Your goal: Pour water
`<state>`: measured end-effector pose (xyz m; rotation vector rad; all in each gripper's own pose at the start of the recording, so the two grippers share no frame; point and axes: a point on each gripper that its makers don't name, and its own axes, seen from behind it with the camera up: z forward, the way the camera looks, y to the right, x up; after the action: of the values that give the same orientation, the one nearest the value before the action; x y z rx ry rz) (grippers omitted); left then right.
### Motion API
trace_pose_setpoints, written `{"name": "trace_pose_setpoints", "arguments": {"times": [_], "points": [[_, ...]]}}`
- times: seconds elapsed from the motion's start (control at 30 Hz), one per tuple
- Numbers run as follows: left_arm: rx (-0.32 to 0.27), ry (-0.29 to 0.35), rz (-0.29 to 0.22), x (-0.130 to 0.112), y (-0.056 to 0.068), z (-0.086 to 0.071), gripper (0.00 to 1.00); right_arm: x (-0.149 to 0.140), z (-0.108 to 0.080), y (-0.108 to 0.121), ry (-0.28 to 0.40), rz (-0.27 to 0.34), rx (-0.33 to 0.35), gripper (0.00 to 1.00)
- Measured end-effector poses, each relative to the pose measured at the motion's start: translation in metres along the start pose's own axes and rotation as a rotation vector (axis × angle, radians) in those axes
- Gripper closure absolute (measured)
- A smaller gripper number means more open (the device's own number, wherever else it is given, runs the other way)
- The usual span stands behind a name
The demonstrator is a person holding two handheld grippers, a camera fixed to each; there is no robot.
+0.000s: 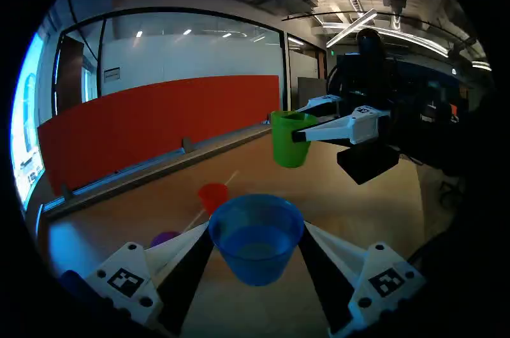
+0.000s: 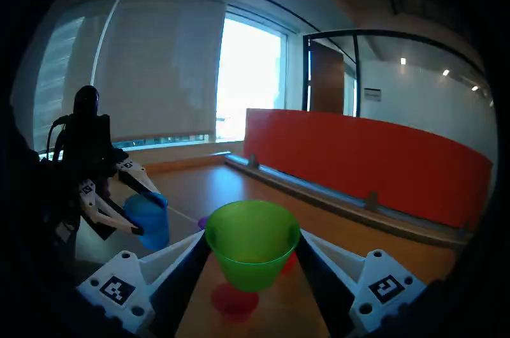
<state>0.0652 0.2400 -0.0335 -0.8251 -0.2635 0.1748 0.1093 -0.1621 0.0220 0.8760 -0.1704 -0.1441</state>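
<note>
My left gripper [image 1: 256, 231] is shut on a translucent blue cup [image 1: 256, 255] that stands upright and holds some water. Ahead and a little higher, my right gripper [image 1: 295, 126] is shut on a green cup [image 1: 288, 146], also upright. In the right gripper view, the green cup [image 2: 252, 255] sits between the right gripper's [image 2: 252, 239] fingers and looks empty. To its left, the left gripper [image 2: 148, 213] holds the blue cup [image 2: 150, 223]. Both cups hang above the wooden table [image 1: 357, 204], apart from each other.
A red cup [image 1: 213, 196] and a purple cup [image 1: 166, 237] stand on the table below the blue cup. A red cup [image 2: 234, 300] shows under the green one. A red partition [image 1: 159, 121] with a rail runs along the table's far edge.
</note>
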Motion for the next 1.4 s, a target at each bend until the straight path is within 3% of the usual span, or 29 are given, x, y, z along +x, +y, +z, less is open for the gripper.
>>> {"name": "trace_pose_setpoints", "arguments": {"times": [0.5,1.4], "points": [[0.003,0.026,-0.003,0.007,0.001,0.0,0.13,0.017,0.001,-0.01,0.101,0.007,0.002,0.08],[0.033,0.194,-0.02,0.037,-0.004,-0.009,0.14,0.023,-0.004,-0.014,0.114,-0.004,0.007,0.08]]}}
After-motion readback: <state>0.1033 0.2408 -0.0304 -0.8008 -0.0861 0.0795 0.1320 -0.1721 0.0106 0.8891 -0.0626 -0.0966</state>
